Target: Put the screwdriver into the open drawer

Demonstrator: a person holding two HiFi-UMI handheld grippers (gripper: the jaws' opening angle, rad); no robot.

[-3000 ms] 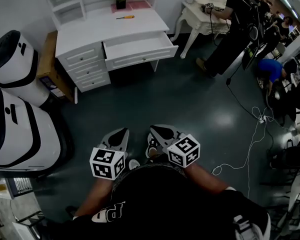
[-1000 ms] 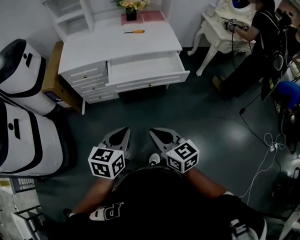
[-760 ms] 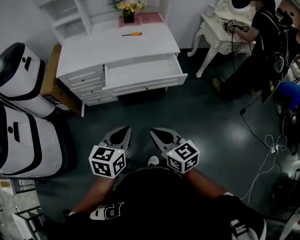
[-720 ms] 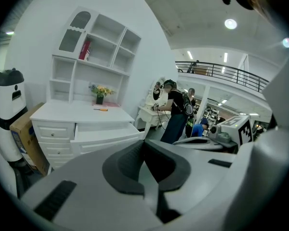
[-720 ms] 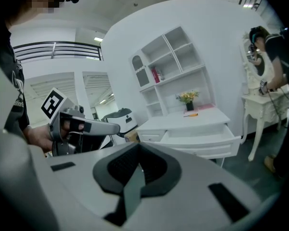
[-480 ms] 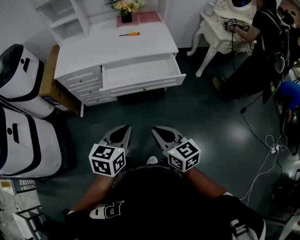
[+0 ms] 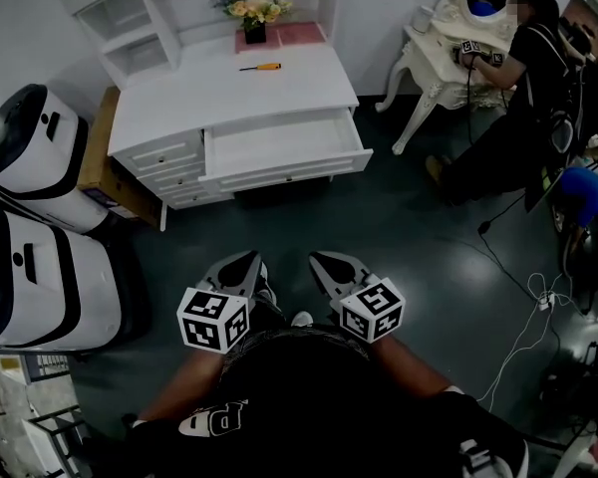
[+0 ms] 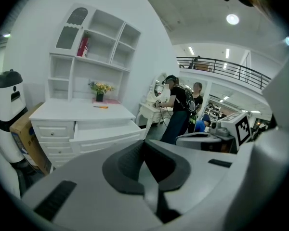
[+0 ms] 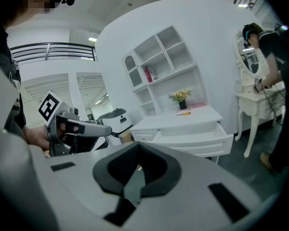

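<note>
Left tool (image 7: 242, 263), right tool (image 7: 325, 261) (shut) well short of screwdriver (image 7: 260, 67).

The right claw (image 9: 136, 170) is seen with its jaws pressed together. Ahead of it, a white counter (image 9: 159, 121) is shown with its drawer (image 9: 197, 137) pulled open, and a screwdriver (image 9: 184, 113) is laid farther back. The left claw (image 9: 103, 128) is held to its left.

Looks like a lab staged as a bedroom. White worktop (image 7: 229, 93), vanity table (image 7: 426, 40), floor cables (image 7: 508, 262), parked white machines (image 7: 40, 277).

Matt painted drawer (image 7: 289, 171), glossy floor (image 7: 379, 217)
</note>
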